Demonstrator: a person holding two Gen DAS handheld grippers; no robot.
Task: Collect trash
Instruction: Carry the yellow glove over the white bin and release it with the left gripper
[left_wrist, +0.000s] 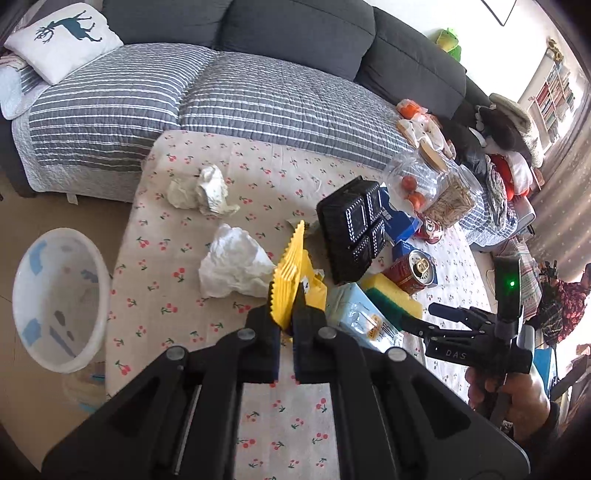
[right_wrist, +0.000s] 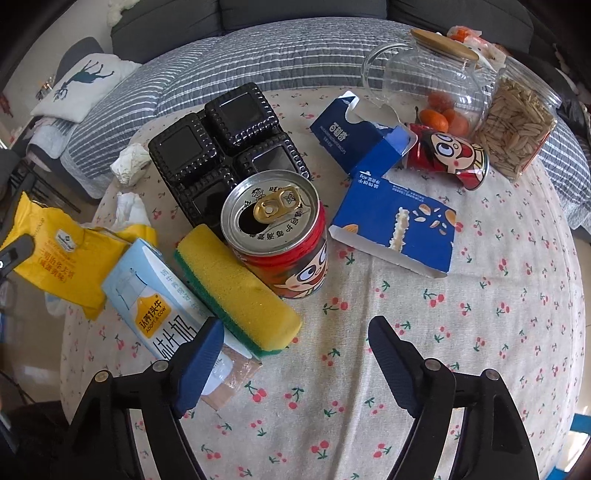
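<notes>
Black fingers of the left gripper (left_wrist: 290, 318), tilted down over the cherry-print table (left_wrist: 288, 413), pinch a yellow wrapper (left_wrist: 291, 284). Right gripper (right_wrist: 295, 334) points steeply down, jaws apart and empty, near a red can (right_wrist: 284, 243).

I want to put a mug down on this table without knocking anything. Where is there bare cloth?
Bare cloth lies right of the upright red can, below the flat blue box, toward the near edge. The stretch between the crumpled tissues and the table's bin-side edge is free too. Around the black tray, sponge and milk carton it is crowded.
</notes>
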